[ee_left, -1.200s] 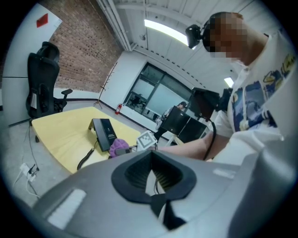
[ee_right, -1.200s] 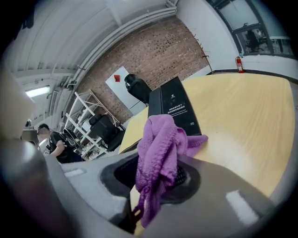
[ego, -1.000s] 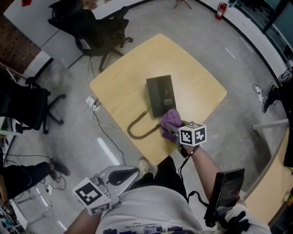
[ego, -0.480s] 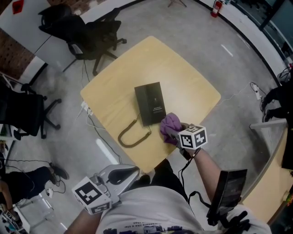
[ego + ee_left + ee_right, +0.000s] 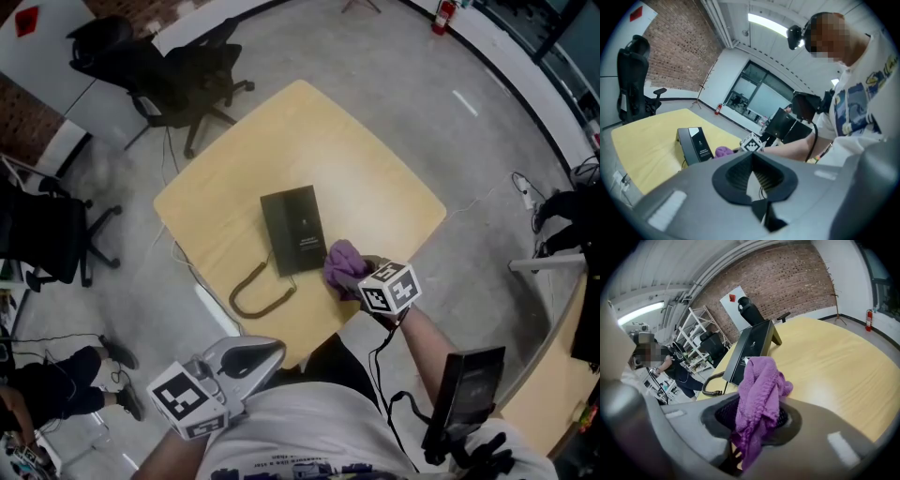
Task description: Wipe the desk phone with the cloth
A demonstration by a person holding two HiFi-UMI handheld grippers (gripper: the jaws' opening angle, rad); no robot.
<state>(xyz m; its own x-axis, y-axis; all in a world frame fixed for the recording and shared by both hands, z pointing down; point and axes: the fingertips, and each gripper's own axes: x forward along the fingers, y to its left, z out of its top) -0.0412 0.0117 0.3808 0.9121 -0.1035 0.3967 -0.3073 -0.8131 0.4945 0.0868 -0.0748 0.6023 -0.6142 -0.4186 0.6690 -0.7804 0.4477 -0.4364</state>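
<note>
Desk phone (image 5: 293, 230) — cloth (image 5: 343, 263) perhaps against it

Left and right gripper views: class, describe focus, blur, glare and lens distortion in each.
Right gripper view: the purple cloth and desk phone read sharp, and the picture's corners go black from the wide lens. Left gripper view: the ceiling light glares white.

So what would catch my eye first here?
The bright purple cloth, clamped in the right gripper, beside the black desk phone in the middle of the yellow table. The left gripper hangs idle off the table's near edge, by the person's shirt.
</note>
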